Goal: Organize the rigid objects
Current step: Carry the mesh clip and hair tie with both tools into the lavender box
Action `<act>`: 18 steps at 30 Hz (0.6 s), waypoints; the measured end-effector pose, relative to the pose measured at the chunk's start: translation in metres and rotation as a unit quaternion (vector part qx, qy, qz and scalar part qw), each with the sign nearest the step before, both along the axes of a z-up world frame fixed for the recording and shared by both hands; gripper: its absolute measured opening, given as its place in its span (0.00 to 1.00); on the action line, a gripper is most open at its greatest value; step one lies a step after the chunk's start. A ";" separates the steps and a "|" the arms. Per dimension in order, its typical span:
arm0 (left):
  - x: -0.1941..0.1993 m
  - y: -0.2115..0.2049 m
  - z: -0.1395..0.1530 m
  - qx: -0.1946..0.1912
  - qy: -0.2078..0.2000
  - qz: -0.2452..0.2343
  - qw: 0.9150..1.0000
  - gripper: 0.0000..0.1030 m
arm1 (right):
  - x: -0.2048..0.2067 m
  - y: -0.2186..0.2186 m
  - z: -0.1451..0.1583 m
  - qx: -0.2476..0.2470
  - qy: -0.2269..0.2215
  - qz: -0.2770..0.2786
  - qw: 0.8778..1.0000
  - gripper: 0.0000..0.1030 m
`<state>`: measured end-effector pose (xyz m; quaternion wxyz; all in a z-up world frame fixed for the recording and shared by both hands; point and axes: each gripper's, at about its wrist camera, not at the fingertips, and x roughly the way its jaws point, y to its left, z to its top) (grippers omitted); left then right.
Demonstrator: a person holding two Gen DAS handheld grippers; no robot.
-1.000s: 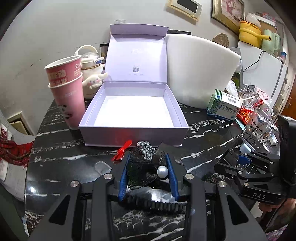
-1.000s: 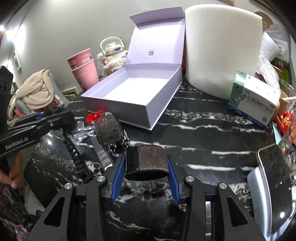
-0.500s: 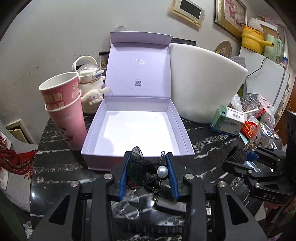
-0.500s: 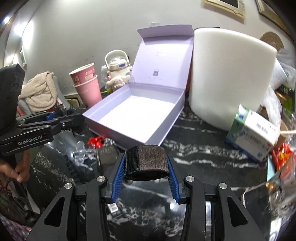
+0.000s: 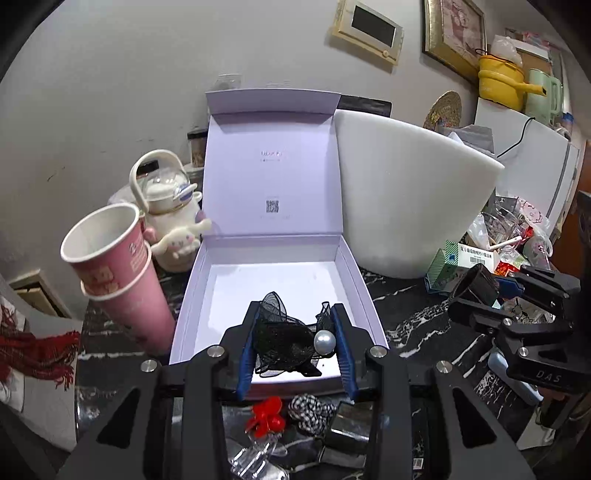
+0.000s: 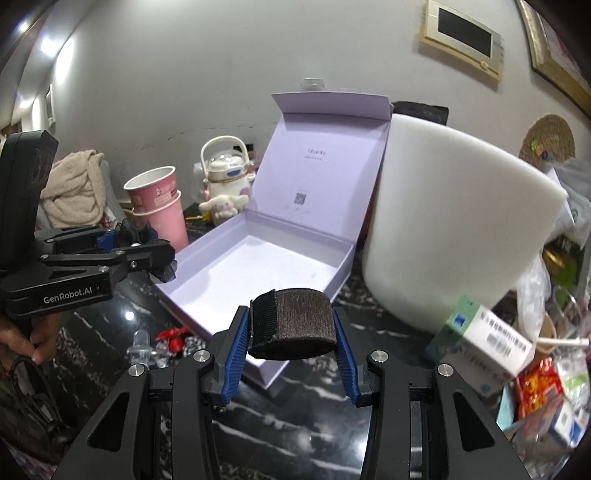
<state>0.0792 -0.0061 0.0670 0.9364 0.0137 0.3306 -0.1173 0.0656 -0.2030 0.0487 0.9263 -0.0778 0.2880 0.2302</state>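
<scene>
1. Left wrist view: the left claw [image 5: 295, 341] is clenched on a black mesh bow [image 5: 282, 338] with a pearl, held over the near part of the open lilac box [image 5: 184, 295], which looks empty.
2. To do this step well, I would carry the bow further past the near wall before letting go, so it drops flat on the white floor of the box and does not hang on the rim.
3. In the same view the right claw [image 5: 480, 291] is at the right, gripping a dark band [image 5: 476, 286] above the bench [image 5: 417, 321].
4. More pieces lie on the bench by the box's near edge: a red clip [image 5: 267, 417], a checked bow [image 5: 310, 406] and a clear clip [image 5: 255, 458].
5. Two stacked pink cups [image 5: 118, 280] stand just left of the box; a white foam block [image 5: 410, 199] leans at its right.
6. Right wrist view: the right claw [image 6: 291, 332] grasps the brown band [image 6: 295, 323], short of the box's [image 6: 258, 365] near corner. It should wait or aim at the far side, leaving the left claw [image 6: 147, 247] room.
7. The bench is black marble with white veins, crowded at its right edge with a medicine carton [image 6: 487, 339] and packets. Behind are a grey wall, a framed panel [image 6: 461, 31] and a white kettle [image 6: 225, 166].
</scene>
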 end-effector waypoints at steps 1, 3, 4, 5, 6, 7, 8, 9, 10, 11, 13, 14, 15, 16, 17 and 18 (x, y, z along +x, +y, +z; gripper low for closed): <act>0.002 0.000 0.002 0.001 -0.002 -0.003 1.000 0.36 | 0.003 0.000 0.002 -0.001 -0.003 0.000 1.000 0.41; 0.008 0.000 0.005 0.003 -0.005 -0.008 1.000 0.36 | 0.009 0.001 0.006 -0.003 -0.008 0.000 1.000 0.41; 0.011 0.000 0.006 0.004 -0.007 -0.010 1.000 0.36 | 0.012 0.001 0.007 -0.003 -0.010 0.000 1.000 0.41; 0.014 0.000 0.007 0.005 -0.008 -0.011 1.000 0.36 | 0.016 0.001 0.009 -0.004 -0.010 0.001 1.000 0.41; 0.017 0.000 0.008 0.007 -0.009 -0.011 1.000 0.36 | 0.019 0.002 0.010 -0.005 -0.011 0.001 1.000 0.41; 0.021 0.000 0.008 0.009 -0.011 -0.012 1.000 0.36 | 0.023 0.003 0.011 -0.007 -0.011 0.002 1.000 0.41; 0.026 0.001 0.009 0.011 -0.012 -0.012 1.000 0.36 | 0.026 0.003 0.012 -0.008 -0.012 0.002 1.000 0.41; 0.029 0.001 0.009 0.013 -0.012 -0.013 1.000 0.36 | 0.030 0.004 0.012 -0.010 -0.013 0.002 1.000 0.41; 0.033 0.001 0.010 0.013 -0.014 -0.013 1.000 0.36 | 0.033 0.006 0.013 -0.011 -0.014 0.003 1.000 0.41; 0.036 0.002 0.010 0.014 -0.014 -0.013 1.000 0.36 | 0.037 0.007 0.014 -0.012 -0.014 0.004 1.000 0.41; 0.045 0.002 0.011 0.017 -0.015 -0.012 1.000 0.36 | 0.043 0.010 0.015 -0.013 -0.014 0.007 1.000 0.41; 0.051 0.003 0.011 0.018 -0.015 -0.011 1.000 0.36 | 0.047 0.011 0.016 -0.014 -0.014 0.008 1.000 0.41; 0.056 0.004 0.010 0.018 -0.014 -0.010 1.000 0.36 | 0.050 0.013 0.016 -0.014 -0.014 0.009 1.000 0.41; 0.059 0.005 0.010 0.017 -0.014 -0.010 1.000 0.36 | 0.053 0.014 0.016 -0.015 -0.014 0.010 1.000 0.41; 0.064 0.006 0.009 0.017 -0.013 -0.009 1.000 0.36 | 0.057 0.016 0.016 -0.015 -0.014 0.011 1.000 0.41; 0.069 0.006 0.008 0.018 -0.011 -0.008 1.000 0.36 | 0.060 0.018 0.016 -0.015 -0.013 0.012 1.000 0.41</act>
